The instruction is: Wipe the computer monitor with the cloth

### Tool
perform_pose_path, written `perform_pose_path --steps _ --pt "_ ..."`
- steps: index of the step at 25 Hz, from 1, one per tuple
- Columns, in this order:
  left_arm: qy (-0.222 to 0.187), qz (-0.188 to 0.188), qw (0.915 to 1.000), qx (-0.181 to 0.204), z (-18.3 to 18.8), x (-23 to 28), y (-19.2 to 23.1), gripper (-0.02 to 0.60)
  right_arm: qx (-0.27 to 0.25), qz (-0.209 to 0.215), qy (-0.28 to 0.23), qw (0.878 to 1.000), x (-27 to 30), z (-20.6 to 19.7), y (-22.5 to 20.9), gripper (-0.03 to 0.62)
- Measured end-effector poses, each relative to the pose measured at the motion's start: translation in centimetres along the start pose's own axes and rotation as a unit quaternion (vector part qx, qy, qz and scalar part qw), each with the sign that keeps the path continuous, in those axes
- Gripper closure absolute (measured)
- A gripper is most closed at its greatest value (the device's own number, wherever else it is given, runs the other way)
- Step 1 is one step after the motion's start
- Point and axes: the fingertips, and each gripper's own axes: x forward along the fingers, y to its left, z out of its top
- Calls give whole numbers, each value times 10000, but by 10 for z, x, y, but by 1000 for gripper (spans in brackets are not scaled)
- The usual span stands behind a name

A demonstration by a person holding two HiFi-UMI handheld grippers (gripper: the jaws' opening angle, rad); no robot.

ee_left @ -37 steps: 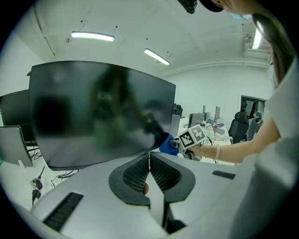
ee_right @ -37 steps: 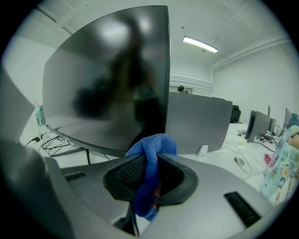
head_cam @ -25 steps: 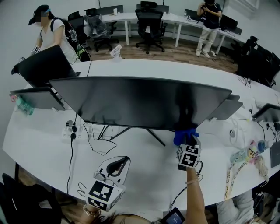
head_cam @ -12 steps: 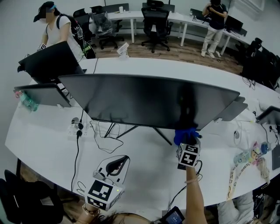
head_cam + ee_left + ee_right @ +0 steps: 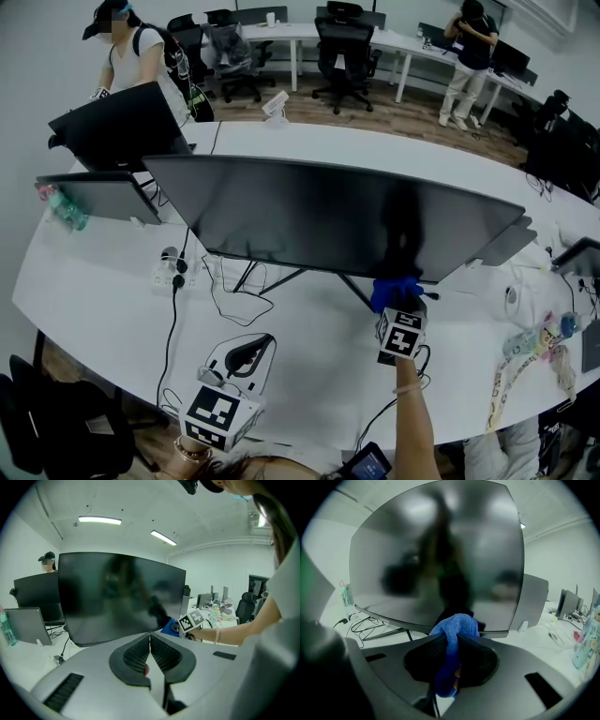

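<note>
The right gripper (image 5: 452, 641) has its two black ribbed jaws closed on a bright blue terry cloth (image 5: 457, 625), which bulges up above the jaw tips and hangs down between them. Just beyond the cloth stands a large, dark, switched-off flat computer monitor (image 5: 440, 559), filling most of the view; its glossy screen carries only blurred reflections. The cloth's top overlaps the screen's lower edge, though contact cannot be told. The monitor stands on a white desk (image 5: 543, 644), with loose black cables (image 5: 363, 623) lying under its left side. To the right, behind it, a grey display panel (image 5: 532, 599) is angled away.
</note>
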Motion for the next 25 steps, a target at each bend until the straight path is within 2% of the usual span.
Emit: perform_pose_path --steps 8,25 --pt "-81 123 9998 -162 -1 -14 16 569 -96 115 43 9999 5 1 29 526" --pt "-50 191 9997 -144 -11 -33 48 569 -222 191 147 9995 11 2 73 526"
